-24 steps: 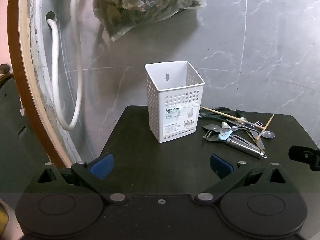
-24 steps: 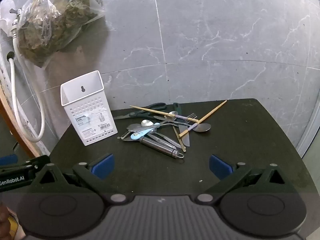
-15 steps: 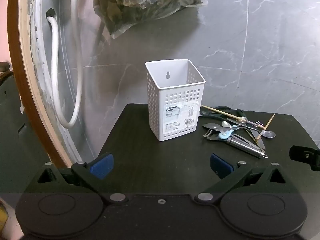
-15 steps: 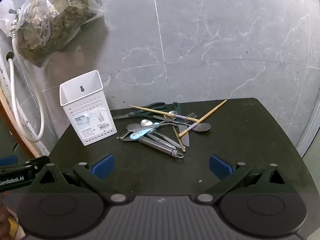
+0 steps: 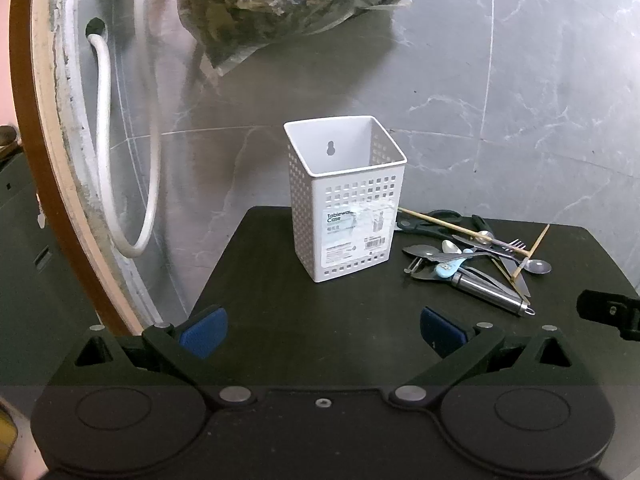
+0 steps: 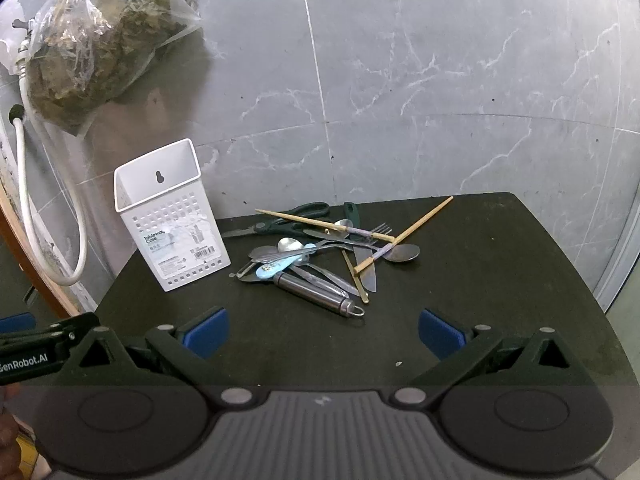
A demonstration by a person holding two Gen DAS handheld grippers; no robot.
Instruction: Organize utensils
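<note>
Standing square, perforated white plastic caddy w/ steel cutlery beside.

wall: grey marble tiles, thin seams
surface: black, matte
hose: white, 9 o'clock
bag: hanging, 11 o'clock

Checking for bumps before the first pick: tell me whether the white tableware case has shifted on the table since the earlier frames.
No. The white tableware case stands upright beside the utensil pile, with the same gap as before.
</note>
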